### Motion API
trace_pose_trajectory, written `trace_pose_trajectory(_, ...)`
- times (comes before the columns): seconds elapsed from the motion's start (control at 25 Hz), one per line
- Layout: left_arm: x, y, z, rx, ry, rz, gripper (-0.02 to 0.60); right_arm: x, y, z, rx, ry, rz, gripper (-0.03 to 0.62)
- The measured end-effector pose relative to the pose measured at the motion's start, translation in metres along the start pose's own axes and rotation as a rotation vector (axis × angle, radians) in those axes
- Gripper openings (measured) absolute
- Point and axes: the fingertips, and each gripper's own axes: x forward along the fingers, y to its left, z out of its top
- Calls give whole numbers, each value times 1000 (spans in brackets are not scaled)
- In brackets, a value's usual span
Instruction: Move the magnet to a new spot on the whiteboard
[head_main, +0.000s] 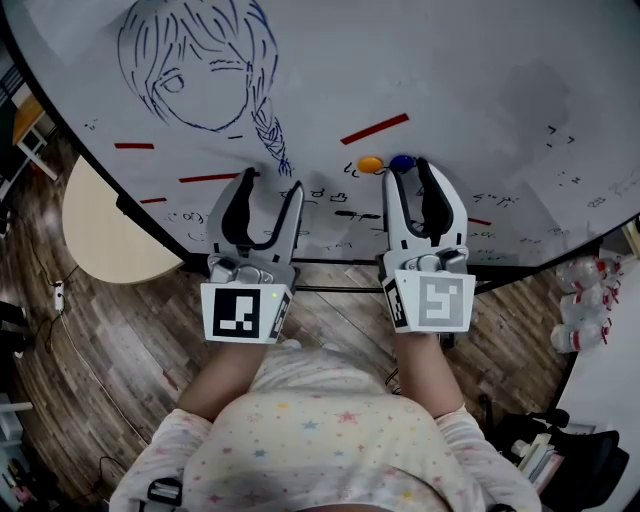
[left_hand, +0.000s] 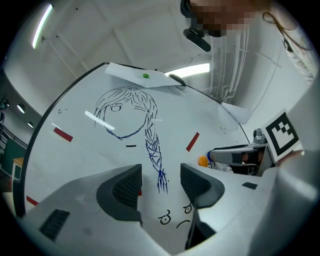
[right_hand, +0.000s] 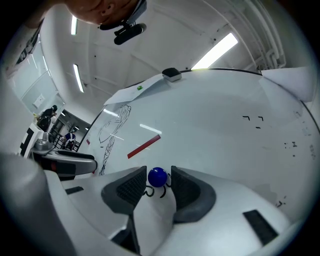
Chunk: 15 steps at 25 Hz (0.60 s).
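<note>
A round blue magnet (head_main: 402, 161) (right_hand: 157, 177) sticks to the whiteboard (head_main: 450, 80), with an orange magnet (head_main: 370, 164) (left_hand: 202, 161) just to its left. My right gripper (head_main: 408, 170) (right_hand: 159, 184) is at the board with one jaw on each side of the blue magnet. The jaws are narrowed but open, and a thin gap shows on each side. My left gripper (head_main: 271, 182) (left_hand: 161, 180) is open and holds nothing. It points at the end of the drawn braid (left_hand: 159, 172), left of the magnets.
The board carries a blue girl drawing (head_main: 205, 70), red strips (head_main: 375, 128) (right_hand: 144, 146), small doodles and a paper pinned by a green magnet (left_hand: 145, 76). A round table (head_main: 100, 225) stands at the left, bottles (head_main: 585, 300) at the right, above a wooden floor.
</note>
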Motion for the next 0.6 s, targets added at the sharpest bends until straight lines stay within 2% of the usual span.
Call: trace_pose_trajectory(0.6,-3,1,-2,-9,-3,4,221,3,3,-2,-65,29,-37,147)
